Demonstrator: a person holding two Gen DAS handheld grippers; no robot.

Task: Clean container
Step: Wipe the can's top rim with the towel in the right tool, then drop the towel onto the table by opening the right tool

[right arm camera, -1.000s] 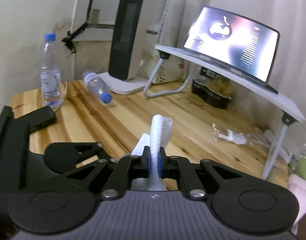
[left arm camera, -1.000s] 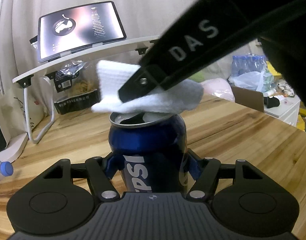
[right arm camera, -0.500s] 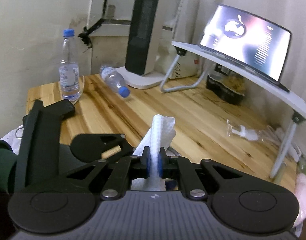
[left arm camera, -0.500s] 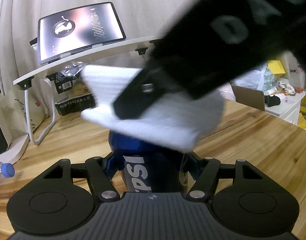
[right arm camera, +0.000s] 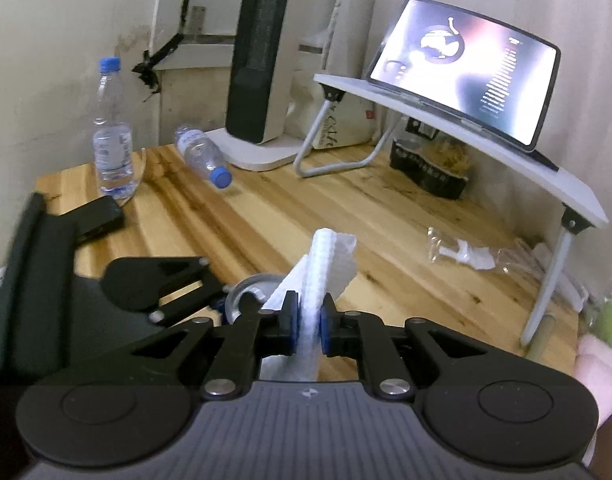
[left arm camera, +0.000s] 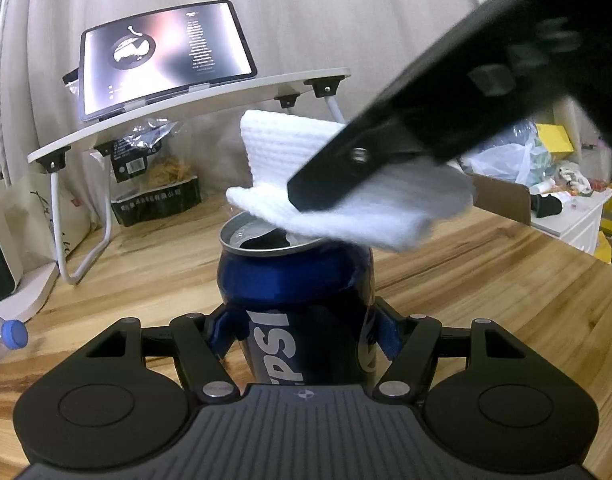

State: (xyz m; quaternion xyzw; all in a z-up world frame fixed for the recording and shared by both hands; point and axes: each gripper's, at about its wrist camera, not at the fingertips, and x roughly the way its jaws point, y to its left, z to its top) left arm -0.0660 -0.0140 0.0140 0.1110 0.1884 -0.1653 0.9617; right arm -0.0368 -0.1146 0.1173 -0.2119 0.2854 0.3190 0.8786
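Wooden table (right arm camera: 289,208): bottles (right arm camera: 203,156), lap desk (right arm camera: 466,136).

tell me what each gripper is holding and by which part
The left gripper clamps the blue can around its lower body, upright. The right gripper pinches the white cloth near its bunched middle, its jaws having just been opening slightly.

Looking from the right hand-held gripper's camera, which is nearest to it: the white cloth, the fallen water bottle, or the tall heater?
1. White cloth: pinched in the right hand-held gripper.
2. Fallen water bottle: mid-table, left.
3. Tall heater: back wall.
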